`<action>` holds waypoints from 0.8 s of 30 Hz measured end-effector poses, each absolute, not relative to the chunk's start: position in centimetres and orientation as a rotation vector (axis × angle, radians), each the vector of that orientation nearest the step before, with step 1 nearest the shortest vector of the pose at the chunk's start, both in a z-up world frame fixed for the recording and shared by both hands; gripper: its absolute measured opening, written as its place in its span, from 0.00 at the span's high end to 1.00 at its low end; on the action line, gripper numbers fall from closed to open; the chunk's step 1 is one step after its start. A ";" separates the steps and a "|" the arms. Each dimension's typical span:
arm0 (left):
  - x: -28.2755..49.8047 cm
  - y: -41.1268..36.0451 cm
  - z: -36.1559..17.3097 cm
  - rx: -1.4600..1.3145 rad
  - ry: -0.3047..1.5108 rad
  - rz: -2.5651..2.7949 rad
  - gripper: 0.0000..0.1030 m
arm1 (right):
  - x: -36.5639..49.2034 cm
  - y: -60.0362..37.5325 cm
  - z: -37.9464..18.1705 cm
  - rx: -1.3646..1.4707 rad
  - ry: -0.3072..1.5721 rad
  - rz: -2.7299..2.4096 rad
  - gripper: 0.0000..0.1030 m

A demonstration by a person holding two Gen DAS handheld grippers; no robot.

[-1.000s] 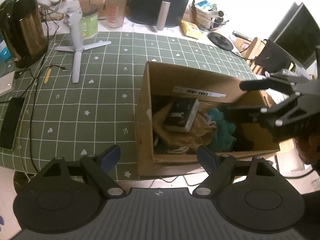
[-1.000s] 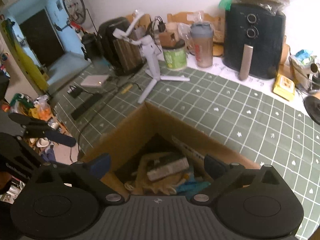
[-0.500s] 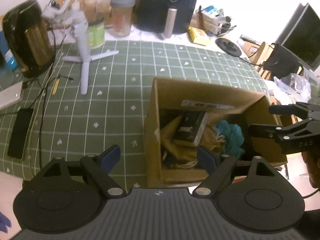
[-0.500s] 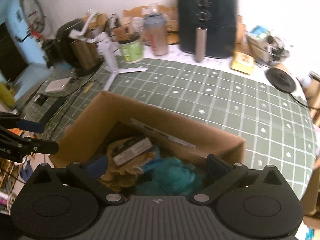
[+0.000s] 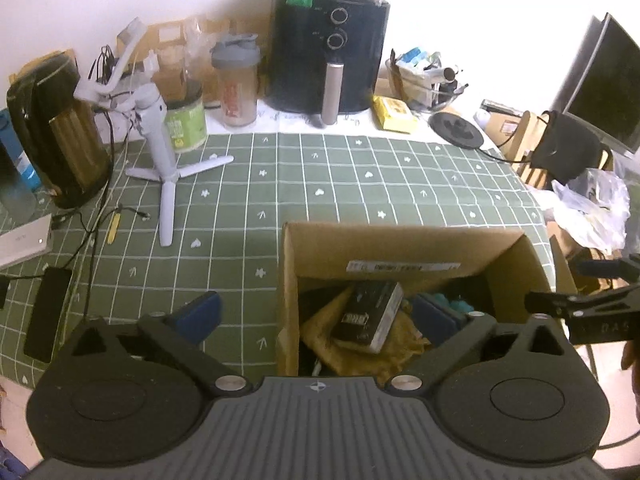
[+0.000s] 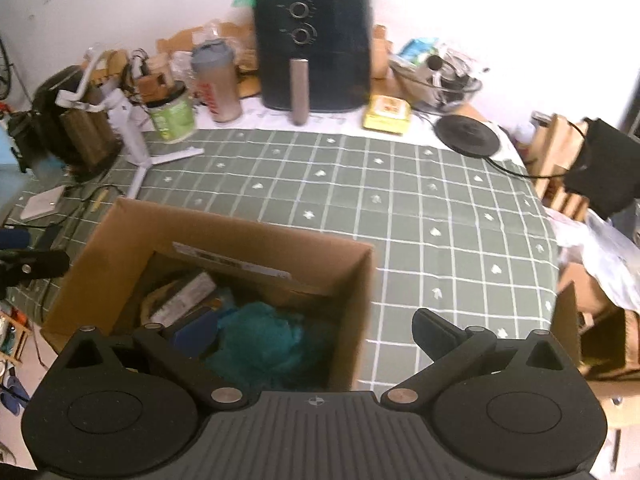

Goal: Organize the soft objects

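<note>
An open cardboard box stands on the green checked tablecloth near its front edge; it also shows in the right wrist view. Inside lie a mustard-yellow cloth, a teal fluffy item and a small dark carton on top. My left gripper is open and empty, straddling the box's left front corner from above. My right gripper is open and empty over the box's right wall. Each gripper shows at the edge of the other's view.
A white tripod gimbal, a dark kettle, a shaker bottle, a green tub and a black air fryer stand at the back. Cables, a phone and a white box lie at the left. A plastic bag sits right.
Both grippers have pulled back and risen, so the box now sits lower in both views. The right gripper has swung to the right across the box. Both stay open and empty.
</note>
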State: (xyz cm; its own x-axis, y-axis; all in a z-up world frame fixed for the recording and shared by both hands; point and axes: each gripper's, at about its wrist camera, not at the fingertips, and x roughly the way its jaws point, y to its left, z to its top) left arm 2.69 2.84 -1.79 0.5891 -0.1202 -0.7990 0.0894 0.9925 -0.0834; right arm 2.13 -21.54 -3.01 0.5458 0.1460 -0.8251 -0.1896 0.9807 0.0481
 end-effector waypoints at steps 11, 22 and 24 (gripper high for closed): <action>2.9 1.5 0.1 0.072 0.912 -0.075 0.00 | 1.4 -21.0 -1.2 -0.125 1.010 0.146 0.00; 2.3 0.3 -0.4 0.074 1.031 -0.115 0.00 | 0.9 -21.3 -0.8 -0.147 1.096 0.110 0.00; 2.1 0.3 -0.6 0.068 1.052 -0.105 0.00 | 0.8 -21.1 -1.0 -0.169 1.107 0.101 0.00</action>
